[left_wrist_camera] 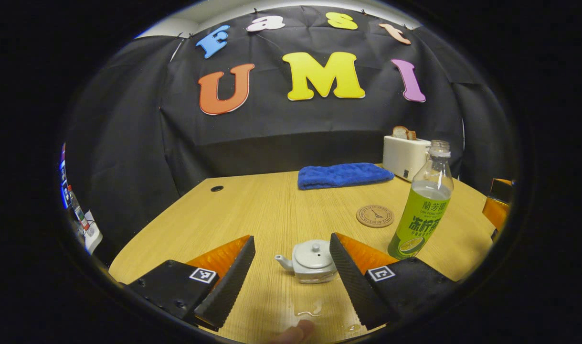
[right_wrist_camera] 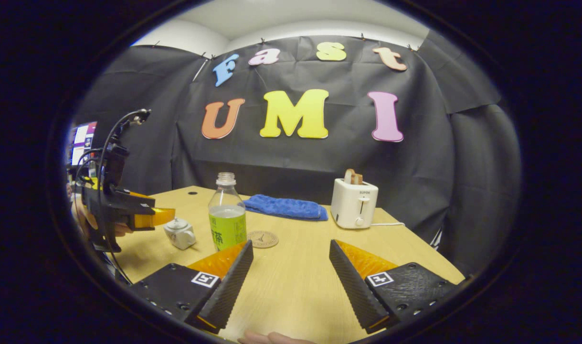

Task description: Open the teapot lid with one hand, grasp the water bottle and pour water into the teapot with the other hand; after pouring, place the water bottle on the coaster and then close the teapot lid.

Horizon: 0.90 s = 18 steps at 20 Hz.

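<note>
Teapot (left_wrist_camera: 312,261): small, ceramic-looking, likely fragile; take lid (left_wrist_camera: 314,253) by knob. Water bottle (left_wrist_camera: 423,206): light, slick; grip mid-body. Left hand-held gripper (left_wrist_camera: 291,274), right hand-held gripper (right_wrist_camera: 291,277) both spread, empty.

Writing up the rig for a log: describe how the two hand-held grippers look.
Each hand-held gripper, left and right, has two wedge-shaped fingers with ribbed inner faces, mounted on black blocks that carry small square black-and-white markers. In the right gripper view the left one also appears from the side as a black body with cables looping above it.
</note>
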Tool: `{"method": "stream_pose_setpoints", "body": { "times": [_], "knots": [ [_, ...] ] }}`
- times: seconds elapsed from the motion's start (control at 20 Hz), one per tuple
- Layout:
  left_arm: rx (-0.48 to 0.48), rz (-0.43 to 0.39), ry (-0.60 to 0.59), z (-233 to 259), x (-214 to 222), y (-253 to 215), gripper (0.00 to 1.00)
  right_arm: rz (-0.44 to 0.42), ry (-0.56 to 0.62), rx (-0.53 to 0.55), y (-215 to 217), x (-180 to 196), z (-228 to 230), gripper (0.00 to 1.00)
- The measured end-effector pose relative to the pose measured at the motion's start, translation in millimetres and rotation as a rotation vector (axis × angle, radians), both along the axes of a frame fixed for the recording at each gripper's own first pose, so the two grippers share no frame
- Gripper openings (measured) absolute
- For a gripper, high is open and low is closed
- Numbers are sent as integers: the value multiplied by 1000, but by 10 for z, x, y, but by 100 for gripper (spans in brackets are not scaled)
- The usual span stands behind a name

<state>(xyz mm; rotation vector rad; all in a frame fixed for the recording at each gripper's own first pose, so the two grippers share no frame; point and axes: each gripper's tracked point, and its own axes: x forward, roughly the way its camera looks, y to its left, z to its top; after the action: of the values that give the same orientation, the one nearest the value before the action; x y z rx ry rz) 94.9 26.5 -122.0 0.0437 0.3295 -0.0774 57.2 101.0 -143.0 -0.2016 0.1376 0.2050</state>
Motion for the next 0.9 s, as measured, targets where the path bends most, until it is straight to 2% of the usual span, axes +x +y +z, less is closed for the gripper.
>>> {"method": "stream_pose_setpoints", "body": {
  "times": [0.2, 0.35, 0.4, 0.45, 0.5, 0.55, 0.6, 0.8, 0.9],
  "knots": [
    [-53, -26, 41, -70, 133, -143, 90, 41, 17, -17, 103, -9, -115, 96],
    [-31, -33, 36, -102, 203, -195, 71, 59, 34, -7, 174, -11, -163, 96],
    [-26, -33, 24, -91, 225, -197, 67, 57, 37, -9, 184, -1, -173, 96],
    [-19, -32, 20, -102, 234, -216, 54, 60, 44, -5, 213, 1, -175, 96],
    [-6, -33, 19, -110, 242, -240, 46, 67, 50, 0, 251, -8, -190, 97],
    [13, -38, 13, -107, 247, -241, 33, 77, 53, 3, 291, -15, -187, 96],
    [27, -43, 11, -104, 249, -257, 30, 79, 51, -4, 317, -11, -188, 96],
    [5, -50, 9, -81, 266, -250, 8, 85, 53, -15, 404, 8, -230, 95],
    [-8, -62, 15, -77, 268, -257, 6, 82, 64, -8, 445, 52, -273, 96]
  ]
}}
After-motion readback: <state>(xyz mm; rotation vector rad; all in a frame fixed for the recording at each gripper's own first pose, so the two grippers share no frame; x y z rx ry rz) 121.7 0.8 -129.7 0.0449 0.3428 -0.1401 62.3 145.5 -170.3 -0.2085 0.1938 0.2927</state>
